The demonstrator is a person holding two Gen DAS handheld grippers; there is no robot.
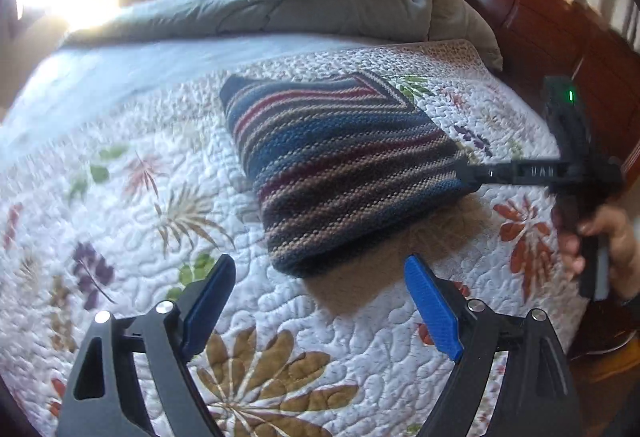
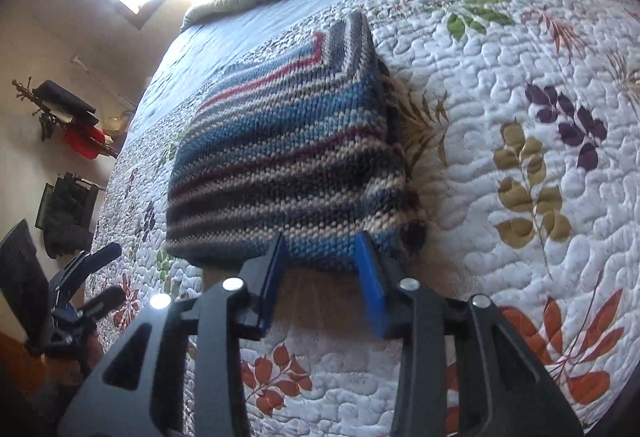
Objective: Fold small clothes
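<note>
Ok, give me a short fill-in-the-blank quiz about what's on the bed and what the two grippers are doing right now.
1. The striped knit garment lies folded on the floral ____.
2. The left gripper hovers with its jaws ____, holding nothing.
3. The right gripper is at the garment's near ____.
4. A rumpled grey ____ is heaped at the far end of the bed.

Missing words: quilt; open; edge; comforter

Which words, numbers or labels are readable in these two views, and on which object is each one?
"UAN": pale letters on the black finger of the right gripper, at the edge of the striped knit garment; blurred, and further letters are unreadable.
No other text is readable on the left gripper or the floral quilt.
</note>
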